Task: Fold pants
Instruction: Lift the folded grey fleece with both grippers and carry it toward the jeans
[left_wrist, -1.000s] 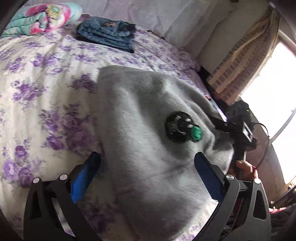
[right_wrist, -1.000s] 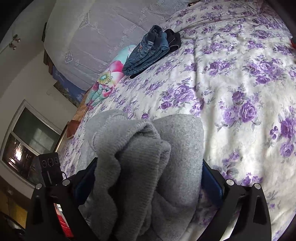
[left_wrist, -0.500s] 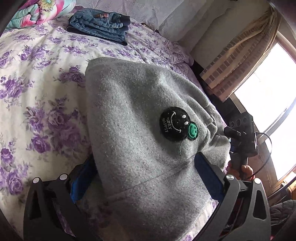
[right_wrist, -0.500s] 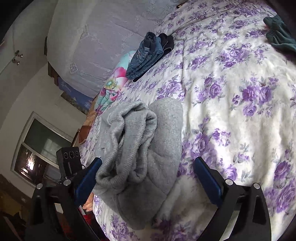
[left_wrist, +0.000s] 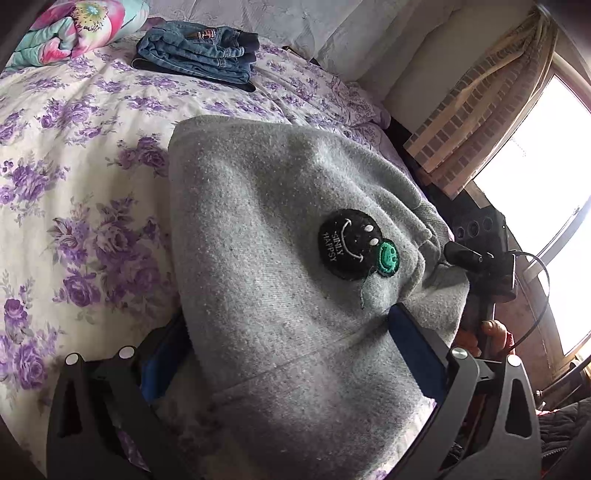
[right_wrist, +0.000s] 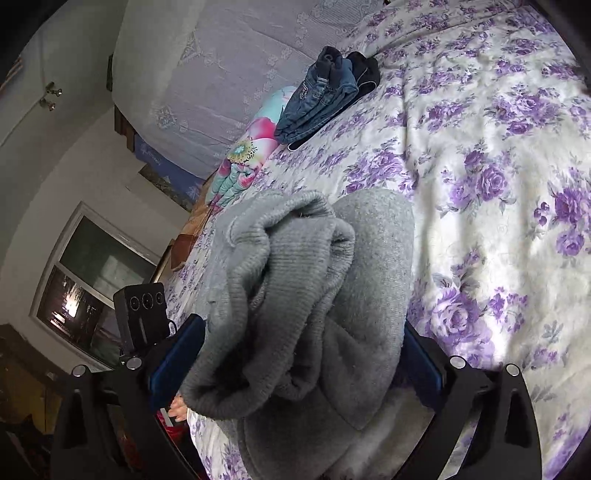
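Pants (left_wrist: 266, 236): grey knit, folded, on the floral bedspread (left_wrist: 74, 192), lying between the fingers of both tongs. Black smiley patch (left_wrist: 349, 245) with a small green one, ahead of the left gripper (left_wrist: 291, 350). Left gripper: jaws spread wide, cloth across the gap, no clamp seen. Right gripper (right_wrist: 295, 354): jaws equally wide, ribbed waistband (right_wrist: 291, 258) bunched between them, not pinched. Folded jeans (left_wrist: 199, 51): far ahead of both tongs, beside a flowered quilt (left_wrist: 70, 26).

Grey pants (left_wrist: 280, 295), purple-flowered white bedspread (left_wrist: 74, 166), blue jeans (left_wrist: 199, 55)
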